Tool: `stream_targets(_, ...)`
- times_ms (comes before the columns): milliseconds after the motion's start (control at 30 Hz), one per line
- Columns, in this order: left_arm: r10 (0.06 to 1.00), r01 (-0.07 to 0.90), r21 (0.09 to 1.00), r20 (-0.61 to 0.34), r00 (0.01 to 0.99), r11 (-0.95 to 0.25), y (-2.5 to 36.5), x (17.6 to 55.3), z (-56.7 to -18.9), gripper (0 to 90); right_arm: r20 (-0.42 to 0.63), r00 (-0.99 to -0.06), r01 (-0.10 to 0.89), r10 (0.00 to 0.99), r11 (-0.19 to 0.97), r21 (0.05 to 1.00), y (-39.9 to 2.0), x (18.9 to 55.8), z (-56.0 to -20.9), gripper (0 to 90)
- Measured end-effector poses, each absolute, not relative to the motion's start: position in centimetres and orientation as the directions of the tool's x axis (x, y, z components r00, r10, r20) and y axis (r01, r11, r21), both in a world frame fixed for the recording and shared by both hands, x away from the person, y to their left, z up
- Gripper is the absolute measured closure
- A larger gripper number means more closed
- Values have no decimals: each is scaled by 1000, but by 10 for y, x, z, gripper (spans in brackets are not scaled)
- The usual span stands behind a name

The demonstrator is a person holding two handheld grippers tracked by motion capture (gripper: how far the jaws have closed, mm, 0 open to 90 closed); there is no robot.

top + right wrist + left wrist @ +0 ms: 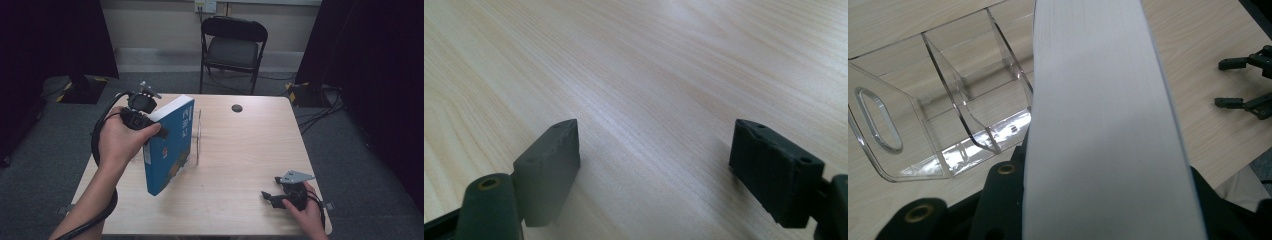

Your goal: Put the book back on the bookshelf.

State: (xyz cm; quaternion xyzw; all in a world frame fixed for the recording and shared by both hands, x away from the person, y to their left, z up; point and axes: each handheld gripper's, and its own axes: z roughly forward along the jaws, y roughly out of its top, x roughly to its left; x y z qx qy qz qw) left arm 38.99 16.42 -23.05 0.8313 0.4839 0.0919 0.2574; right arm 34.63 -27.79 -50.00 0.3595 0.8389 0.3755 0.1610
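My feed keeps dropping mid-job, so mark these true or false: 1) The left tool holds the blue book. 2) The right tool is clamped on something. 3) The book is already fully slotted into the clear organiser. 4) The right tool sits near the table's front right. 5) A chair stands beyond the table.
1) True: the left tool is shut on the blue book.
2) False: the right tool is open over bare table, nothing between its jaws.
3) False: the book is beside the clear organiser, whose compartments are empty.
4) True.
5) True: a black folding chair.
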Motion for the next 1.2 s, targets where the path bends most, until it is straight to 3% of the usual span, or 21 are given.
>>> stream_targets(1200,876,779,519,-110,470,-353,141,414,-234,626,-1,-689,482,725,460,746,-278,346,-500,196)
